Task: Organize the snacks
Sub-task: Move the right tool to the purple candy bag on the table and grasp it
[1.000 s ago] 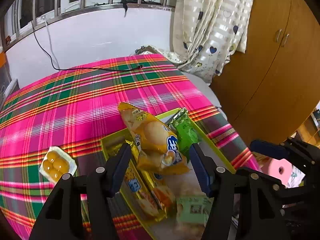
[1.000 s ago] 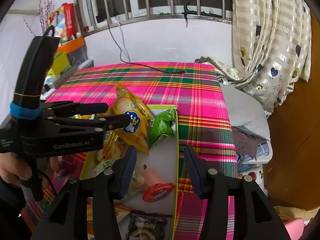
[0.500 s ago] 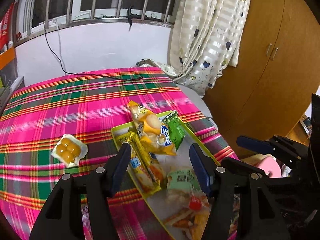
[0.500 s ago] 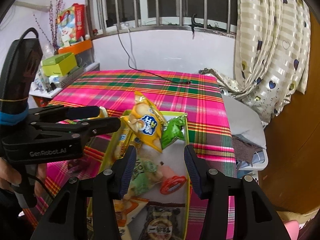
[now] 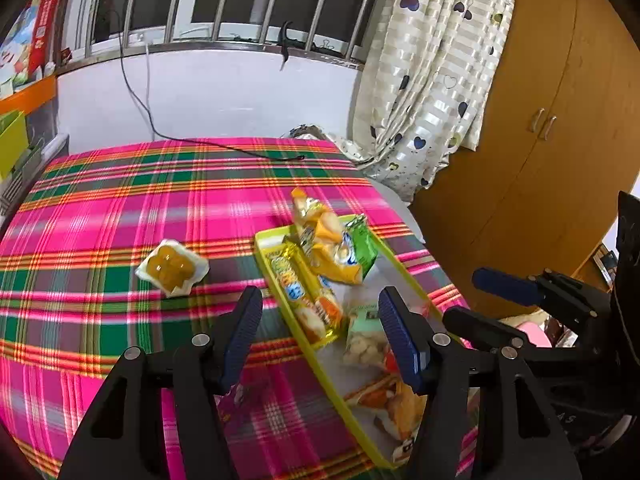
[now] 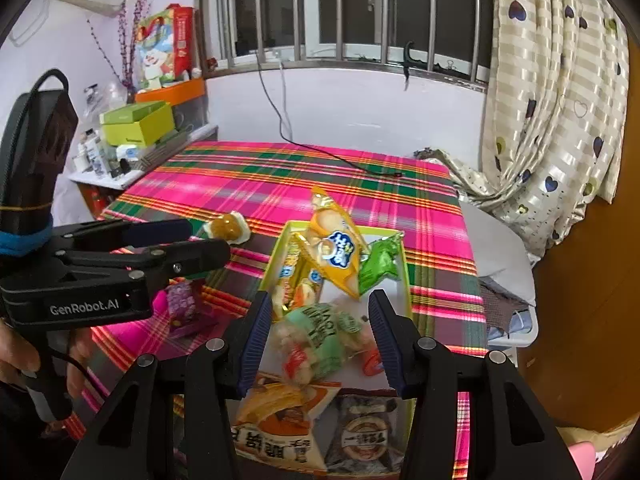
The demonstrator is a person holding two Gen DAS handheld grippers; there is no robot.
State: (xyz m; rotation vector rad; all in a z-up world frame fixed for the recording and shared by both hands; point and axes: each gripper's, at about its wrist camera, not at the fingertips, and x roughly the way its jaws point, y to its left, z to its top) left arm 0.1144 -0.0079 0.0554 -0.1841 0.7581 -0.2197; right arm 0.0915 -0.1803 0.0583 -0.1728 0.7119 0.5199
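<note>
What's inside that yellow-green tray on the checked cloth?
The tray holds snack packets: a yellow bag leaning over a green one, long yellow packs, a pale green pouch. Whatever lies beneath them is covered.

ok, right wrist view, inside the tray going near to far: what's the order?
Orange packet and dark packet nearest, side by side → pale green bag → big yellow bag, leaning over the far end of the tray. Green packet overlaps it, order unclear.
</note>
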